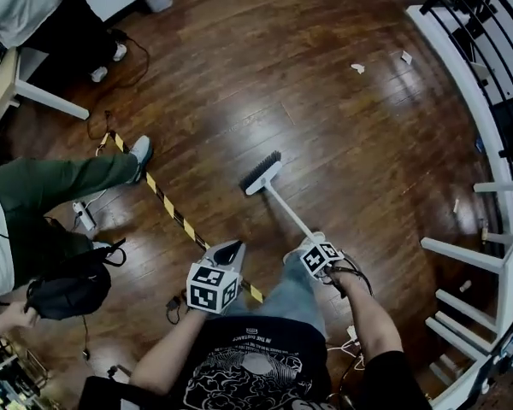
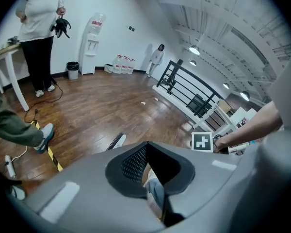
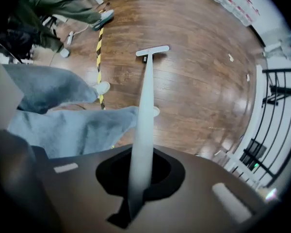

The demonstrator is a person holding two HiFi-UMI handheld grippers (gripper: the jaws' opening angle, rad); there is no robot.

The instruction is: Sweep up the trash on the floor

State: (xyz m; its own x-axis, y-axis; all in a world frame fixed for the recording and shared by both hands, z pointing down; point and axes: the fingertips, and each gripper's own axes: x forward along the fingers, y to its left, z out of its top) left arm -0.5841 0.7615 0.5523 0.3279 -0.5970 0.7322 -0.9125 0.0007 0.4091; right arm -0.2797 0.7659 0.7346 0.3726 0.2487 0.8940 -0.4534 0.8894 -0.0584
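The right hand-held gripper (image 3: 136, 178) is clamped on the handle of the single white, dark-bristled broom (image 1: 262, 174). The broom's head rests on the dark wooden floor (image 1: 239, 75). The left hand-held gripper (image 1: 229, 250) has its jaws together and holds nothing. Two pieces of trash lie well beyond the broom: one white paper scrap (image 1: 357, 68) and a second paper scrap (image 1: 406, 56). Only the left gripper view shows the white water dispenser (image 2: 93, 42). The T-shirt print is unreadable.

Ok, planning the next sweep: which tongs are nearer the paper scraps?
Right. The right tongs, clamped on the broom handle, sit on the side of the paper scraps; the left tongs, shut, are farther left near the striped tape.
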